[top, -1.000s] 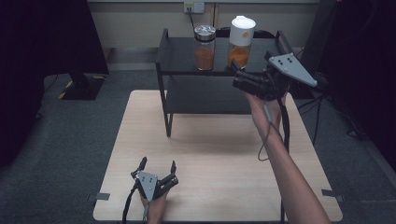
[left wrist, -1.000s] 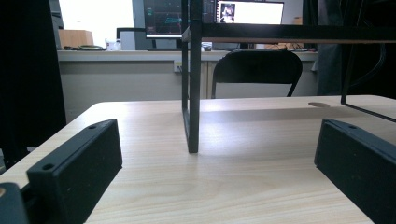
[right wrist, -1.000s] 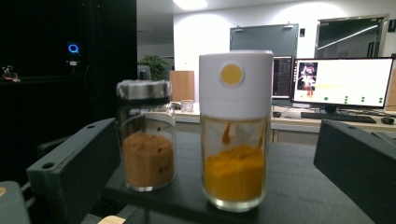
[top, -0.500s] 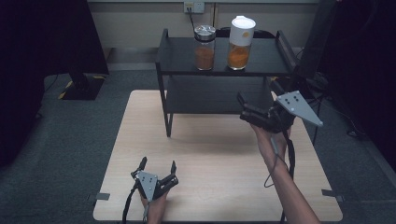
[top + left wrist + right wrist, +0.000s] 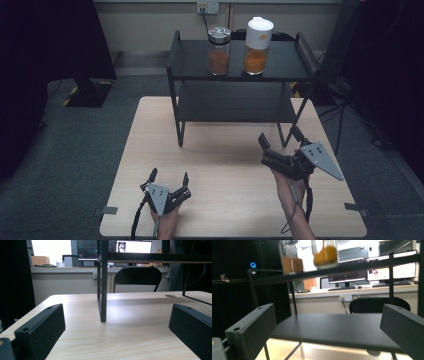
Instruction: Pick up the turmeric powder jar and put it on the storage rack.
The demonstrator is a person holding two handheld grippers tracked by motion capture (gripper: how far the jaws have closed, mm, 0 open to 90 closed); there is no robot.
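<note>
A black two-tier shelf (image 5: 280, 72) stands at the back of the light wooden table (image 5: 225, 165). Two jars stand on its top tier: a silver-lidded jar (image 5: 219, 50) of brown powder and a taller white-lidded jar (image 5: 256, 46) of orange powder. My left gripper (image 5: 169, 174) rests low near the table's front left, open and holding nothing, pointing at the shelf's front left leg (image 5: 103, 290). Held above the table's right side, my right gripper (image 5: 278, 135) is open and holds nothing. It faces the lower tier (image 5: 337, 330), with both jars (image 5: 292, 263) (image 5: 325, 255) above.
A black chair (image 5: 136, 280) and a wall socket (image 5: 207, 7) lie behind the table. Grey carpet surrounds it, and a dark stand base (image 5: 87, 92) sits at the left. Bare tabletop lies between the two grippers.
My right gripper has come down from beside the top tier and back toward the person, and now hangs over the table's right side. The left gripper has stayed put.
</note>
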